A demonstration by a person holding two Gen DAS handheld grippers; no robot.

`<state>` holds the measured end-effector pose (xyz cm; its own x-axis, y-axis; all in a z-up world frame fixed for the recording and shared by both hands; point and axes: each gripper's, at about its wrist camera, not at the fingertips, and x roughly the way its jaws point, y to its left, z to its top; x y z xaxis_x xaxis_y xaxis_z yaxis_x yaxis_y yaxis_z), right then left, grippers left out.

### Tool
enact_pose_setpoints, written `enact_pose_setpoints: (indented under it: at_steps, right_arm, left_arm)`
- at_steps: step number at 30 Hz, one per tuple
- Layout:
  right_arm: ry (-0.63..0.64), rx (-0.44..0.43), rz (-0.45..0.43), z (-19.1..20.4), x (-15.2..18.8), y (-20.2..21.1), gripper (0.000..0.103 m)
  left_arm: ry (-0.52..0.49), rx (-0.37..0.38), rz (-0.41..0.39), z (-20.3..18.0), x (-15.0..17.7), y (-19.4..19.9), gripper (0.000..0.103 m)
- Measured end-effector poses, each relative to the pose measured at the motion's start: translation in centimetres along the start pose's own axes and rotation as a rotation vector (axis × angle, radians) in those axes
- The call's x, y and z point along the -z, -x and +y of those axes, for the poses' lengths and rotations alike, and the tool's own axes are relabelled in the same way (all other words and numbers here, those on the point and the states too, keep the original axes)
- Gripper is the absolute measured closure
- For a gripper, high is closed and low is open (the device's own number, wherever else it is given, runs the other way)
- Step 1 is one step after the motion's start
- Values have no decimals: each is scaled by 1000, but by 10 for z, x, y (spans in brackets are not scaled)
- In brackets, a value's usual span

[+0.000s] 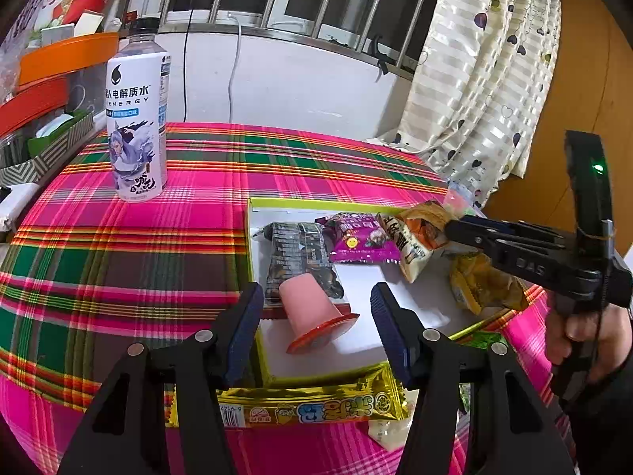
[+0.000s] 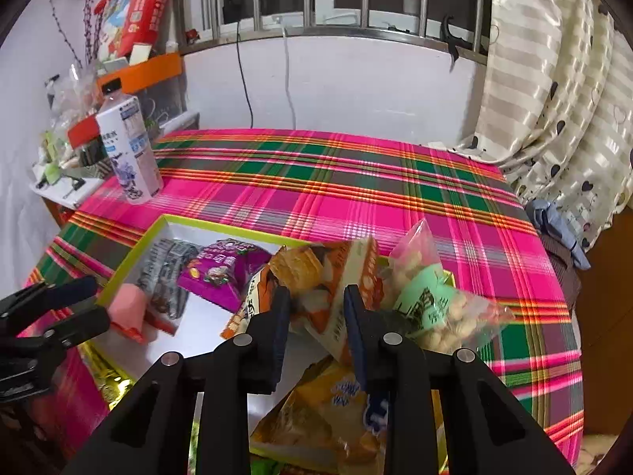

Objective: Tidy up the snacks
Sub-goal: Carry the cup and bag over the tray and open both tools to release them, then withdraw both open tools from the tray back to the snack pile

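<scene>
The right gripper [image 2: 316,308] has its jaws clamped on an orange snack packet [image 2: 336,273] over the white tray [image 1: 356,277], which sits near the bench's front edge. The left gripper [image 1: 316,316] hangs with jaws apart around a pink jelly cup [image 1: 312,312] lying in the tray, not touching it. A white bottle [image 1: 136,118] stands upright by the bench's far left corner.

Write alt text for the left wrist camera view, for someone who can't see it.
The open left gripper hovers over a pink jelly cup lying tipped in a white, green-rimmed tray of snack packets on a pink plaid tablecloth. At right, the right gripper pinches an orange packet; a white bottle stands behind.
</scene>
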<state>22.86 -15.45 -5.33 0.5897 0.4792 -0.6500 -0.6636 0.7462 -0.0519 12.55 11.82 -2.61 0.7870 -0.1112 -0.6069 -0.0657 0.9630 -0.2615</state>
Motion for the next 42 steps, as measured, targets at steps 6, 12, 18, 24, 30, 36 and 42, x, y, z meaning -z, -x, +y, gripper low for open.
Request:
enact_pose_setpoints:
  at_steps: [6, 12, 18, 24, 30, 36, 42]
  right_arm:
    - [-11, -39, -12, 3, 16, 29, 71]
    - [-44, -62, -28, 1, 34, 57, 66]
    - [-69, -95, -18, 3, 52, 74, 63]
    - [-59, -132, -4, 12, 71, 91, 62]
    - [-60, -153, 5, 12, 86, 104, 62]
    - [-66, -166, 16, 12, 97, 110, 62]
    - [-69, -177, 18, 11, 101, 112, 62]
  left_arm:
    - [-5, -29, -10, -7, -1, 8, 46]
    - [-26, -66, -24, -21, 4, 24, 46]
    - [-63, -95, -22, -37, 14, 42, 46]
    - [-81, -103, -13, -51, 26, 54, 46]
    - [-75, -117, 16, -59, 39, 59, 46]
    - [-79, -121, 31, -66, 46, 64, 46]
    - [-79, -117, 42, -68, 49, 64, 46]
